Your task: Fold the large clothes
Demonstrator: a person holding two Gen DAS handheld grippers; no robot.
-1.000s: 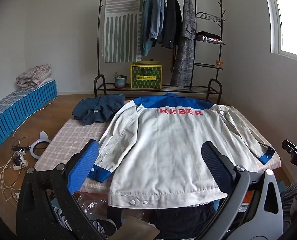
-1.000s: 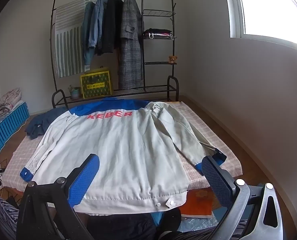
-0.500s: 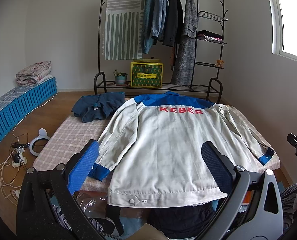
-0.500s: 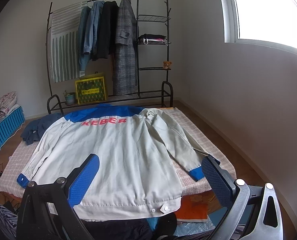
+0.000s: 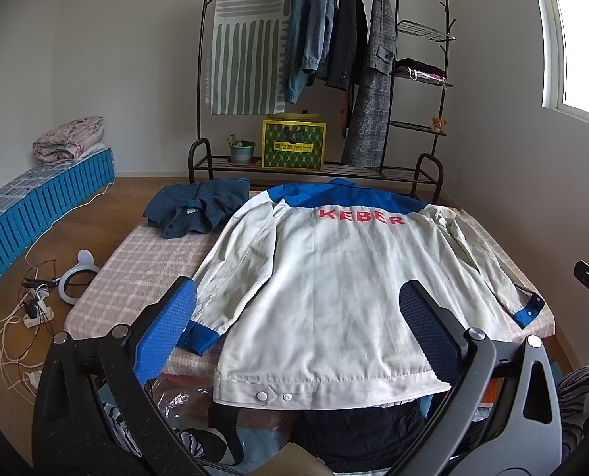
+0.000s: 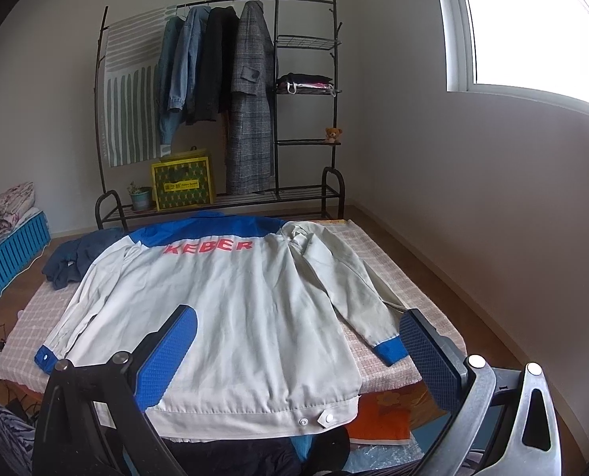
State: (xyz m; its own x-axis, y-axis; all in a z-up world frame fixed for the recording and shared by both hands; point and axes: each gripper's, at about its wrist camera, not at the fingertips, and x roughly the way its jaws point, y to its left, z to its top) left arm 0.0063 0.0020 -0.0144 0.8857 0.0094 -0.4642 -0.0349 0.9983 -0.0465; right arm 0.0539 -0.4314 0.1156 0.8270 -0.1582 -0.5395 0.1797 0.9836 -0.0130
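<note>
Jacket: a pale grey work jacket (image 5: 330, 297) with a blue yoke and red KEBER lettering lies back-up and flat on the checked mattress (image 5: 143, 265); collar far, hem (image 5: 334, 390) nearest and overhanging the near edge.
Long axis: runs straight away from both grippers, sleeves angled down each side.
Left gripper (image 5: 298, 325): jaws spread wide, holding nothing, above the hem; the left blue cuff (image 5: 199, 339) sits just beside its left finger.
Right gripper (image 6: 298, 345): jaws likewise spread and empty; the right cuff (image 6: 389, 351) lies just by its right finger.
Nearer hand: each cuff to its own side; height above the cloth is hard to judge through the fisheye.
Surroundings: a dark blue garment (image 5: 197, 208) at the far left corner, a clothes rack (image 5: 326, 71) behind.
</note>
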